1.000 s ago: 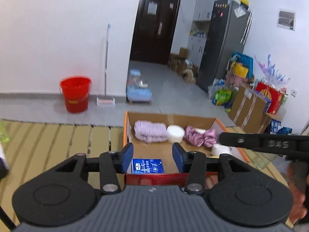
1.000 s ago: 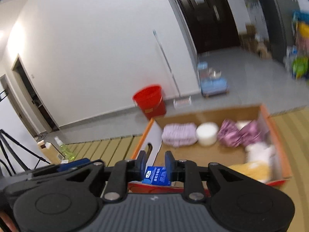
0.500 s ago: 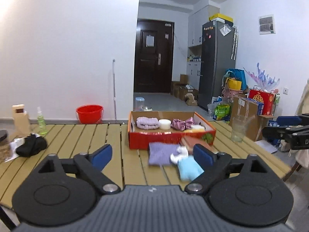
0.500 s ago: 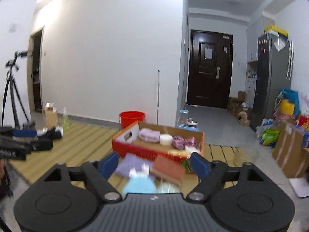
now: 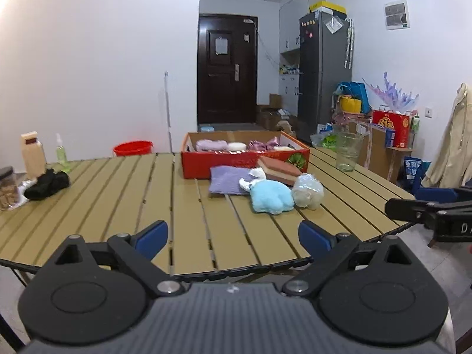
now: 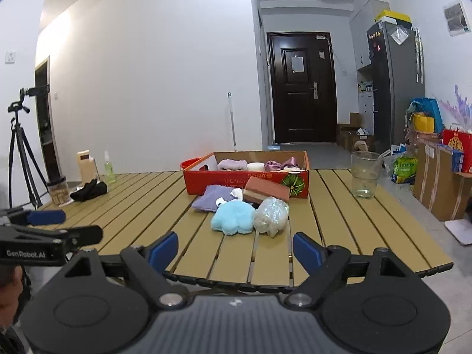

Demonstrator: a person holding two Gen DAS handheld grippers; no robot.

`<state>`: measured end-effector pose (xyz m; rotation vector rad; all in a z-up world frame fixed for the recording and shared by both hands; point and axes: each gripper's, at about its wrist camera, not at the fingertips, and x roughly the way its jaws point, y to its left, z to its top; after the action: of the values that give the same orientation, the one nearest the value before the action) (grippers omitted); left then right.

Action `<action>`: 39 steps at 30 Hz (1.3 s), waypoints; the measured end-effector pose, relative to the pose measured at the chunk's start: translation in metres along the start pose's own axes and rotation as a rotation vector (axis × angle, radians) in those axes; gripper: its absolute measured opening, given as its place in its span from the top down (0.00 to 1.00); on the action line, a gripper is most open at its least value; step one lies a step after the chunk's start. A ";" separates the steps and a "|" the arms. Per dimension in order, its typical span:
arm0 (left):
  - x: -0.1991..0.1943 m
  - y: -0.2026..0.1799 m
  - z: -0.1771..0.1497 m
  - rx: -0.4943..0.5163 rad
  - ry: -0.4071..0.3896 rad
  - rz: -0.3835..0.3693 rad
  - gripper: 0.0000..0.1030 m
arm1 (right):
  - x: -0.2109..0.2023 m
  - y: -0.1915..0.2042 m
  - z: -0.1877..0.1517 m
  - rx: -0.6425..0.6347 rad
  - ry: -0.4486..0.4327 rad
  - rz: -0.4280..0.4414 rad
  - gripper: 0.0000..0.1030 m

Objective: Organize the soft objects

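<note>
A red cardboard box (image 5: 244, 162) (image 6: 244, 178) stands mid-table with a lilac towel, a white roll and purple satin pieces inside. In front of it lie a purple cloth (image 5: 225, 180) (image 6: 211, 199), a light blue plush toy (image 5: 271, 197) (image 6: 234, 216), a brown sponge block (image 5: 278, 169) (image 6: 265, 191) and a clear-wrapped bundle (image 5: 308, 190) (image 6: 271, 214). My left gripper (image 5: 233, 239) hangs open above the near table edge, holding nothing. My right gripper (image 6: 236, 249) is open too, well short of the plush toy.
The slatted wooden table (image 5: 118, 194) carries black fabric (image 5: 47, 184), a beige bottle (image 5: 32, 155), a green spray bottle (image 5: 62, 153) and a jar at the left, and a glass jug (image 5: 348, 152) (image 6: 364, 178) at the right. A tripod (image 6: 20, 153) stands left. Boxes and a fridge (image 5: 323, 73) are beyond.
Both grippers have pulled back from over the box to the near table edge and opened wide. The items in front of the box have come into view.
</note>
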<state>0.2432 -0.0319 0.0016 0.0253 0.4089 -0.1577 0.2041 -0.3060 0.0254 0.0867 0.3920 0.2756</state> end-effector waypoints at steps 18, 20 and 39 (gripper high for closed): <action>0.314 -0.008 0.065 -0.160 0.205 -0.036 0.29 | 0.229 -0.061 0.025 0.066 0.152 -0.050 0.45; 0.325 -0.006 0.058 -0.167 0.221 -0.068 0.56 | 0.246 -0.065 0.020 0.094 0.171 -0.046 0.61; 0.172 0.024 0.074 -0.183 -0.017 -0.132 0.90 | 0.178 -0.062 0.025 0.113 0.023 -0.051 0.83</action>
<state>0.4320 -0.0378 0.0010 -0.1836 0.4072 -0.2496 0.3874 -0.3159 -0.0254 0.1841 0.4324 0.2045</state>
